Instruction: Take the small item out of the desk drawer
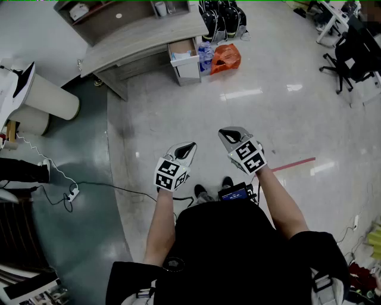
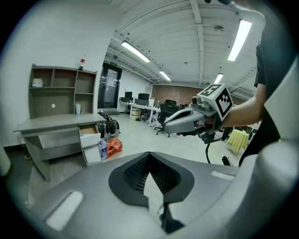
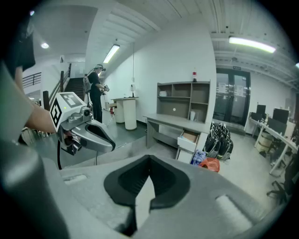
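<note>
A grey desk [image 1: 140,39] with a shelf unit stands far ahead across the floor. Its white drawer [image 1: 183,50] is pulled out; something pale lies inside, too small to make out. The same open drawer shows in the left gripper view [image 2: 88,133] and the right gripper view [image 3: 189,138]. Both grippers hang over bare floor, well short of the desk. My left gripper [image 1: 189,147] [image 2: 149,156] has its jaws together with nothing between them. My right gripper [image 1: 227,134] [image 3: 149,161] sits beside it, jaws also closed and empty.
An orange bag [image 1: 226,58] and a pack of bottles [image 1: 205,56] lie by the drawer unit, black bags [image 1: 223,18] behind them. A white cylinder [image 1: 50,98] stands left. A cable and power strip [image 1: 71,193] cross the floor. An office chair [image 1: 351,56] is right. A person [image 3: 96,93] stands far back.
</note>
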Demonstrator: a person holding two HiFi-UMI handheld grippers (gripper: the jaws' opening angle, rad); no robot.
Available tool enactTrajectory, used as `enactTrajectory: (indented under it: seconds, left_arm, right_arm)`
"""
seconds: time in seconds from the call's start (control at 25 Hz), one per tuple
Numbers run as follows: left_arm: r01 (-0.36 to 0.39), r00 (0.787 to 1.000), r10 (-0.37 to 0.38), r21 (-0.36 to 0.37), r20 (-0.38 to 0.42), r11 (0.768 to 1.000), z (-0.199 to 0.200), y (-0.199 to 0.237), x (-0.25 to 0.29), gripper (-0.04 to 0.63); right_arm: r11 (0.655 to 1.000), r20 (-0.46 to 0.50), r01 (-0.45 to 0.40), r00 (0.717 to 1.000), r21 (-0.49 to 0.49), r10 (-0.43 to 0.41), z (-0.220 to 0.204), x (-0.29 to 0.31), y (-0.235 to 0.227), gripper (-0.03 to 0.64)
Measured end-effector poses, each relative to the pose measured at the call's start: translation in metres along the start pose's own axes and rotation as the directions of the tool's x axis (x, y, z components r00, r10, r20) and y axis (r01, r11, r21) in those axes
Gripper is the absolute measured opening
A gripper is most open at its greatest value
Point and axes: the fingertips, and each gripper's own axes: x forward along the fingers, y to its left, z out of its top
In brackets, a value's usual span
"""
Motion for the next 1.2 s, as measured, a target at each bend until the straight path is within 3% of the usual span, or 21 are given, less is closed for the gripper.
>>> enactTrajectory:
  seconds: [1.2]
  left_arm:
    - [-0.014, 1.000, 0.015, 0.011, -0.016, 1.000, 0.005, -0.021, 0.023, 0.002]
  right_arm:
    - [1.000, 0.022, -0.005, 1.000, 0.019, 0.005, -0.009, -0.016, -0.022, 0.003]
